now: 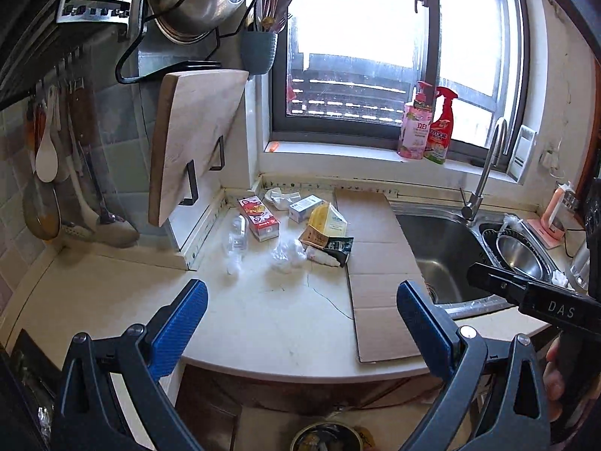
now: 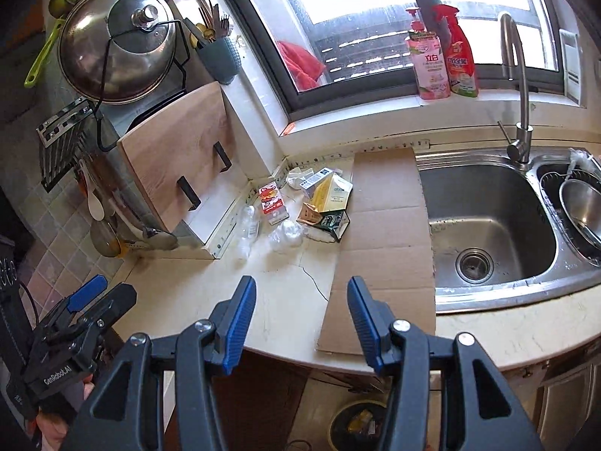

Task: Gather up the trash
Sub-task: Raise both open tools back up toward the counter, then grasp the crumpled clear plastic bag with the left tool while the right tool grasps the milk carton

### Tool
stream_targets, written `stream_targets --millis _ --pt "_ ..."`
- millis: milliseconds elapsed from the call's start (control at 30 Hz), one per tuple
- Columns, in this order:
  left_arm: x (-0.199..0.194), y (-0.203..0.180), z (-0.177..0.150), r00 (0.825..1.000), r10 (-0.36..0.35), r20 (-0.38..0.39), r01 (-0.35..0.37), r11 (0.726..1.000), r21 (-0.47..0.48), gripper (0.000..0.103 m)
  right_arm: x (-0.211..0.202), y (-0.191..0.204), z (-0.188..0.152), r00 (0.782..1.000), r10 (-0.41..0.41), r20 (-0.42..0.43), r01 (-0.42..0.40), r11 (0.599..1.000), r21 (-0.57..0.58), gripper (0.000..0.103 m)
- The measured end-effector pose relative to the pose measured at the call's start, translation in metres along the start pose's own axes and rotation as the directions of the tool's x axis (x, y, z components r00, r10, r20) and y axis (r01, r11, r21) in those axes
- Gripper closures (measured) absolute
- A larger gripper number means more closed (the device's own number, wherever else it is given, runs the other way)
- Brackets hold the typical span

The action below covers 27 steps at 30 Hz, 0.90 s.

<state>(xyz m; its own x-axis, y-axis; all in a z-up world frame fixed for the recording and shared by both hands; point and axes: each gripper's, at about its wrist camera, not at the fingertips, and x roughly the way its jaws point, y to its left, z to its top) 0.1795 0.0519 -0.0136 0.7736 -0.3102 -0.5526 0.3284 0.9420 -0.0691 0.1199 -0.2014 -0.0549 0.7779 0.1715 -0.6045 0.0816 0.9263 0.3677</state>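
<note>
Two claws, left (image 1: 302, 314) and right (image 2: 301, 314), spread, empty; trash (image 1: 291, 231) loose, light: bottle (image 1: 237, 236) may roll if nudged.

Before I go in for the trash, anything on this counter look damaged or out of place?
Yes. A thin dark crack runs across the pale countertop, starting near the crumpled plastic wrap and ending at the flattened cardboard sheet. That cardboard lies flat on the counter beside the sink, odd for a worktop.

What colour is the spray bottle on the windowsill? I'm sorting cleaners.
Red spray bottle, clearest in the right wrist view.
</note>
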Motion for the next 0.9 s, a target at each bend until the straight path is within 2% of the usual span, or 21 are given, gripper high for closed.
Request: stream_targets --millis 133,333,600,800,900 --pt "0.046 -0.003 0.016 0.999 0.030 -0.038 -0.030 0.999 -0.018 0.003 0.044 -0.019 0.028 0.998 0.030 -0.052 -0.031 0.999 -0.017 0.052" --pt "0.130 -0.004 0.032 0.983 0.033 -0.182 -0.045 0.997 -0.059 0.003 0.112 -0.041 0.072 0.985 0.075 -0.156 -0.081 0.996 -0.033 0.052" --pt "0.222 0.013 0.034 0.938 0.033 -0.346 -0.091 0.984 -0.151 0.003 0.203 -0.041 0.112 0.956 0.110 -0.273 -0.145 0.983 -0.110 0.052" --pt "0.274 0.035 0.031 0.902 0.029 -0.432 -0.133 0.968 -0.213 0.006 0.276 -0.030 0.112 0.924 0.077 -0.375 -0.160 0.967 -0.197 0.052" --pt "0.293 0.041 0.030 0.889 0.021 -0.457 -0.143 0.962 -0.233 0.007 0.303 -0.024 0.105 0.911 0.048 -0.409 -0.165 0.953 -0.256 0.052"
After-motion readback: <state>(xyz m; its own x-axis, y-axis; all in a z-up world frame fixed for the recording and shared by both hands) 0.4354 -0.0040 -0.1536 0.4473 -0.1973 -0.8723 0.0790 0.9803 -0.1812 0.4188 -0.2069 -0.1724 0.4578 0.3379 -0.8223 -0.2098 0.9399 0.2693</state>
